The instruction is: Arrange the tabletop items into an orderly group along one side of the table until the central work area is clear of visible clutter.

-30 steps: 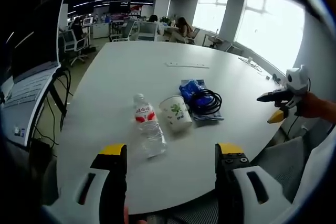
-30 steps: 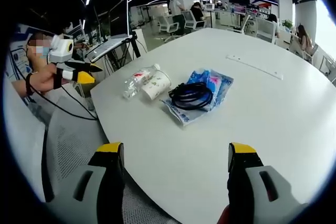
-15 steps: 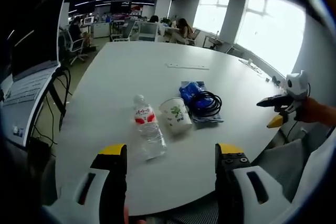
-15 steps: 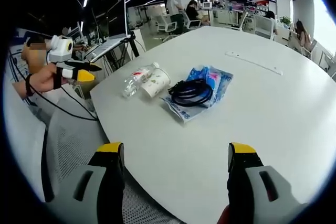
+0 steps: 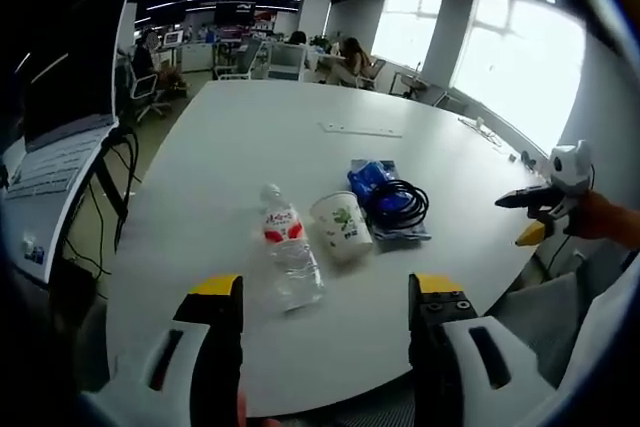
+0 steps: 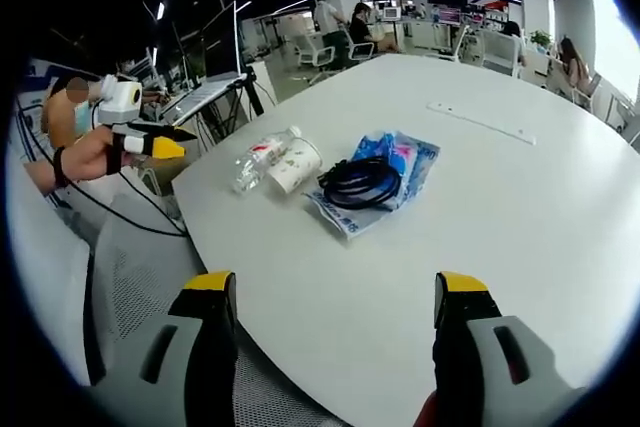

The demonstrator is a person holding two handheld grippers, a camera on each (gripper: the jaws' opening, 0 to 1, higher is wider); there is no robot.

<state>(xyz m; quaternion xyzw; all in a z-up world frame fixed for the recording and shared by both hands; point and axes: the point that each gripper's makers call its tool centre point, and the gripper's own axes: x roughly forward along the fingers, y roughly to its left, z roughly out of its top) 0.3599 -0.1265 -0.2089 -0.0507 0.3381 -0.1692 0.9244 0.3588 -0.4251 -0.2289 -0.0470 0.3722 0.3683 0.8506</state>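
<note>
Hand-held gripper jaws of the left hand-held gripper (image 5: 325,312) were seen spread wide at 6 o'clock in the left gripper view, nothing held between them, poised over the near edge of the white bench (image 5: 250,137). Beyond them, toward 12 o'clock, a clear water bottle (image 5: 286,250) with a red label was laid on its side, its cap pointed away. Just beside it, at its 3 o'clock, a paper cup (image 5: 341,225) with a green print was tipped over, touching or nearly touching the bottle. At the cup's 2 o'clock a blue packet (image 5: 372,179) was spread flat, with a coil of black cable (image 5: 403,204) laid on top of it. Farther off, toward 12 o'clock, a thin pale strip (image 5: 361,130) was left on the bench, well apart from the group. At 3 o'clock the right hand-held gripper (image 5: 530,209) was held by a hand off the bench edge.

In the right gripper view, that hand-held gripper's own jaws (image 6: 338,322) were likewise parted wide and empty at 6 o'clock over the bench (image 6: 520,217). The cable (image 6: 357,180) on the packet (image 6: 402,159) was seen toward 12 o'clock, the cup (image 6: 294,165) and bottle (image 6: 257,157) at 11 o'clock, lying together. At 9 o'clock the left hand-held gripper (image 6: 160,141) was held beyond the bench edge, above a mesh chair (image 6: 130,277)
</note>
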